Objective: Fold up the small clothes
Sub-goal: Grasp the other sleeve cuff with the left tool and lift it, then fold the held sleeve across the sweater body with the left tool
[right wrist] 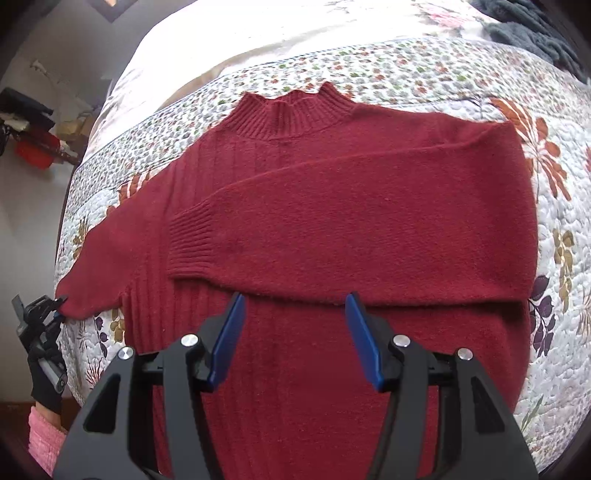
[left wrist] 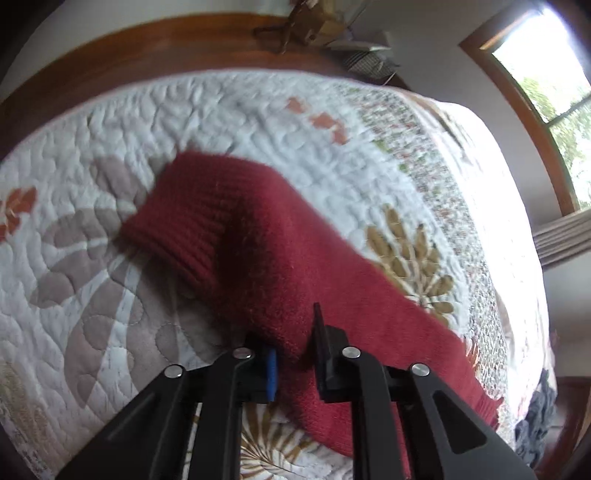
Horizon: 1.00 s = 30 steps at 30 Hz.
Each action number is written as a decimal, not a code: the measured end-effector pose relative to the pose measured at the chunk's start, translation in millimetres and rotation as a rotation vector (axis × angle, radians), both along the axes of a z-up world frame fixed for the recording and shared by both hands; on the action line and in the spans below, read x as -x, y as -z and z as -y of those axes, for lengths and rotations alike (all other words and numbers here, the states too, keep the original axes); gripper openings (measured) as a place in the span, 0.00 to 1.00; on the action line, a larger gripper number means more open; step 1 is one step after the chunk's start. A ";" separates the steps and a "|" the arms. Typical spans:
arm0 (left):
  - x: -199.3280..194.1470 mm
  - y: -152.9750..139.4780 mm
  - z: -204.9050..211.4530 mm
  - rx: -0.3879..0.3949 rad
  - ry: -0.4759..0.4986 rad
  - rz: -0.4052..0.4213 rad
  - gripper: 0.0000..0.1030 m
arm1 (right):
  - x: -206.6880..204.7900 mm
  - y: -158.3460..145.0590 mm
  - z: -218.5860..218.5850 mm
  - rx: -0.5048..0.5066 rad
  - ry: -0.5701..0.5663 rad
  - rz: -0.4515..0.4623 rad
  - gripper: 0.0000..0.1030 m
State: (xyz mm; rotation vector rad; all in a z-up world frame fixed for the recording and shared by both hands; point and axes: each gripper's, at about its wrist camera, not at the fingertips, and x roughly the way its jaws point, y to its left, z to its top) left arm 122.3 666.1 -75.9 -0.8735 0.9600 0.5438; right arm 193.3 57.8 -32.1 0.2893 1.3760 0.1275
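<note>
We see a dark red knitted sweater (right wrist: 332, 206) lying flat on a bed covered by a white quilt (right wrist: 561, 295) printed with leaves and flowers. Taking the sweater as our landmark: its ribbed collar (right wrist: 291, 110) points away from us toward the far end of the bed, and one sleeve (right wrist: 295, 229) is folded across the chest, its ribbed cuff (right wrist: 188, 243) resting on the body of the garment. The other sleeve (right wrist: 99, 266) stretches out sideways from the sweater onto the quilt.

Our right tongs (right wrist: 293, 339) hang over the lower half of the sweater, just below the folded sleeve's edge. Their blue-padded fingers (right wrist: 229, 339) stand well apart and hold nothing.

Our left tongs (left wrist: 293, 354) are at the outstretched sleeve, which we see from close up as a long red band running across the quilt, its cuff end (left wrist: 177, 229) lying beyond the tongs. The sleeve fabric passes between the two fingers, which are drawn in around it; we cannot tell for certain whether they actually pinch the knit. In the right wrist view the same tongs show at the tip of that sleeve, held by a hand in a black glove (right wrist: 44, 373) with a pink sleeve cuff (right wrist: 44, 443) below.

Beyond the sweater's collar, a dark grey cloth (right wrist: 532, 29) lies at the far corner of the bed. A window (left wrist: 554, 92) is bright on the wall past the bed.
</note>
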 end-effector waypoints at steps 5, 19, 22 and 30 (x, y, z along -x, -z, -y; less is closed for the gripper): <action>-5.9 -29.0 31.2 -0.059 0.066 0.056 0.12 | 1.9 5.3 20.2 -0.024 0.031 0.004 0.54; -40.9 -81.3 205.9 -0.022 0.344 0.229 0.11 | -9.8 8.6 52.6 -0.036 -0.037 0.020 0.54; -53.9 -83.2 251.3 0.001 0.417 0.261 0.11 | -11.5 11.8 60.4 -0.044 -0.046 0.017 0.54; -76.6 -62.1 332.6 0.074 0.488 0.258 0.11 | -13.9 14.0 85.2 -0.044 -0.075 0.021 0.54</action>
